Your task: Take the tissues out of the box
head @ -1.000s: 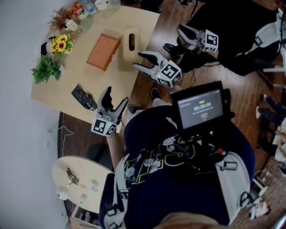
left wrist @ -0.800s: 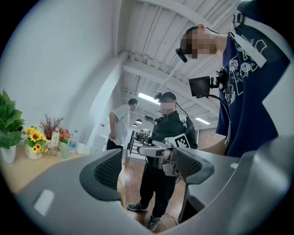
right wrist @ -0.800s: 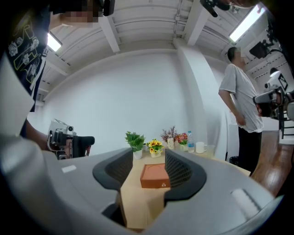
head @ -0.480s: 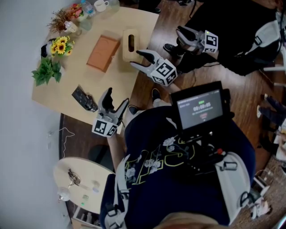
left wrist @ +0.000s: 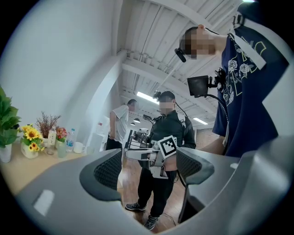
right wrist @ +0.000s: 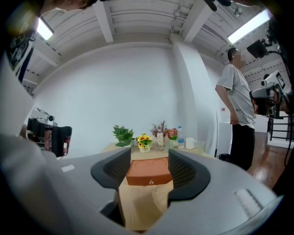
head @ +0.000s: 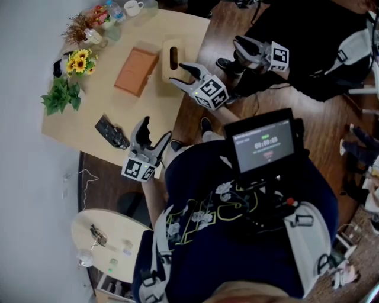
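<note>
The beige tissue box (head: 173, 57) with an oval slot stands near the far right edge of the wooden table (head: 89, 118). My right gripper (head: 177, 73) hovers just in front of the box. Its jaws are opening, with nothing between them. In the right gripper view the right gripper (right wrist: 148, 174) looks over a corner of the tissue box (right wrist: 161, 198) toward an orange-brown case (right wrist: 149, 170). My left gripper (head: 155, 126) is open and empty at the table's near edge. In the left gripper view, the left gripper (left wrist: 149, 167) points away from the table at a standing person.
The orange-brown case (head: 137, 69) lies left of the tissue box. Sunflowers (head: 80, 59), a green plant (head: 59, 93) and a cup (head: 135, 6) line the table's far side. A black object (head: 111, 130) lies near my left gripper. Another person's gripper (head: 263, 53) is at the right.
My right gripper has moved left, from over the floor to just in front of the tissue box, and its jaws have spread. The left gripper has stayed put.
</note>
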